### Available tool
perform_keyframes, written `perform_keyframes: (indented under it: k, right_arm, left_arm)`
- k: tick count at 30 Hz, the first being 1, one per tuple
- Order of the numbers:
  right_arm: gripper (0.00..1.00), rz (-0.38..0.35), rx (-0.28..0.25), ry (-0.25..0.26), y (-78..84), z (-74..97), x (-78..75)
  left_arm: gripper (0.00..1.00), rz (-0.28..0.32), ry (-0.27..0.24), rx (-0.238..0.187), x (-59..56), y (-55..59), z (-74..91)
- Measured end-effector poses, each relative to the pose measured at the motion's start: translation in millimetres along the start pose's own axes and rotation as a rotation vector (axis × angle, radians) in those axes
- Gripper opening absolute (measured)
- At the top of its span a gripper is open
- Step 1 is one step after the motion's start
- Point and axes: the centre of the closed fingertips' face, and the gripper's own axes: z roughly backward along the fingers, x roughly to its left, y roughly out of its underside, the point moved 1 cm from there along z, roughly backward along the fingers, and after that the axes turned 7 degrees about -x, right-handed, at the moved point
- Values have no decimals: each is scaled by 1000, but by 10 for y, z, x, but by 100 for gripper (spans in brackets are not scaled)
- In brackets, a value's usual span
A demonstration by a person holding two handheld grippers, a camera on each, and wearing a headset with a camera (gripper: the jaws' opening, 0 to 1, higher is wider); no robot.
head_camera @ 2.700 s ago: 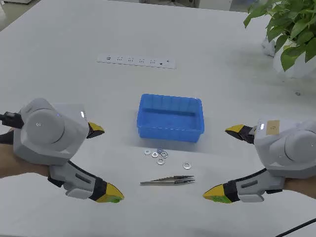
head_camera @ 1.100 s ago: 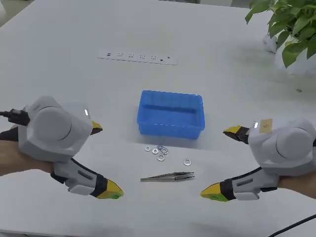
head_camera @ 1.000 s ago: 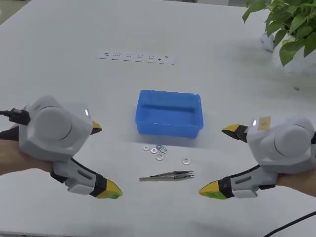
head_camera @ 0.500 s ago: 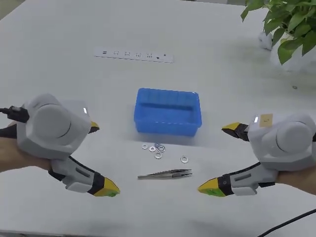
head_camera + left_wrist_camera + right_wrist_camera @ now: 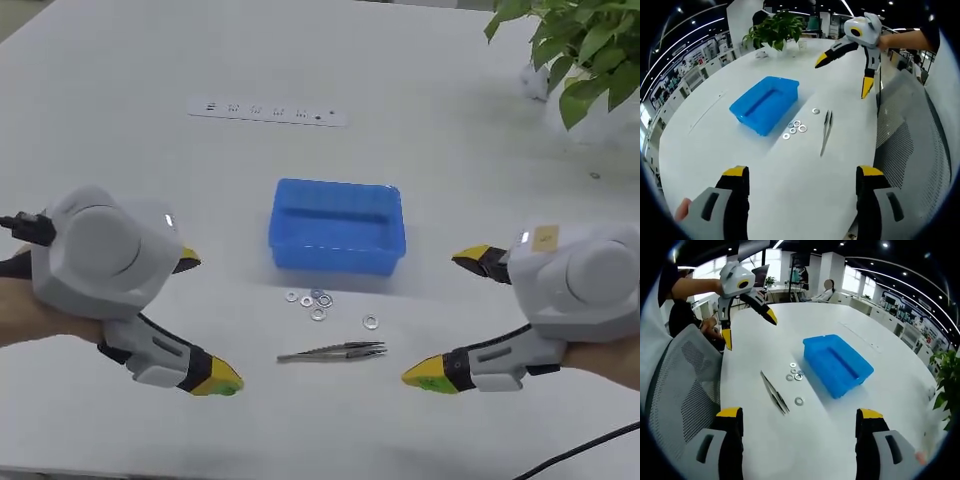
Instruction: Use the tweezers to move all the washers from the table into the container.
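White table (image 5: 120, 80), head view: the blue container (image 5: 336, 225) sits at centre. A cluster of washers (image 5: 310, 299) lies just in front of the container's near wall, with a single washer (image 5: 370, 321) slightly farther out. The tweezers (image 5: 332, 351) lie flat beyond the washers, roughly parallel to that wall. A power strip (image 5: 268, 111) lies behind the container. The left hand-held gripper (image 5: 205, 320) hovers left of the container, jaws spread wide and empty. The right hand-held gripper (image 5: 442, 315) hovers right of it in the same condition.

Left gripper view: the jaws stand well apart. The washers (image 5: 794, 129) and tweezers (image 5: 826, 131) lie beside the container (image 5: 765, 104). A plant (image 5: 775, 32) stands past it.

Right gripper view: the jaws stand well apart, with nothing between them. The tweezers (image 5: 774, 392) lie on the side of the washers (image 5: 794, 374) away from the container (image 5: 837, 362). A mesh chair (image 5: 675, 390) stands at the table edge.
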Motion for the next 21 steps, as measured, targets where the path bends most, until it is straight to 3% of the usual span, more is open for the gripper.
perform_keyframes:
  k: [4, 9, 14, 21]
  right_arm:
    - [94, -5, -5, 4, -5, 18, -10]
    - [94, 0, 1, -1, 22, 21, 6]
    - [94, 13, -2, -8, 8, 29, 24]
    - [91, 32, -13, -25, -11, 18, 21]
  left_arm:
    - [94, -7, -3, 6, -4, -1, 3]
    - [94, -4, -16, -22, 4, -54, 7]
    - [93, -38, -47, -42, 56, -91, 0]
    - [92, -52, -39, -42, 47, -91, -30]
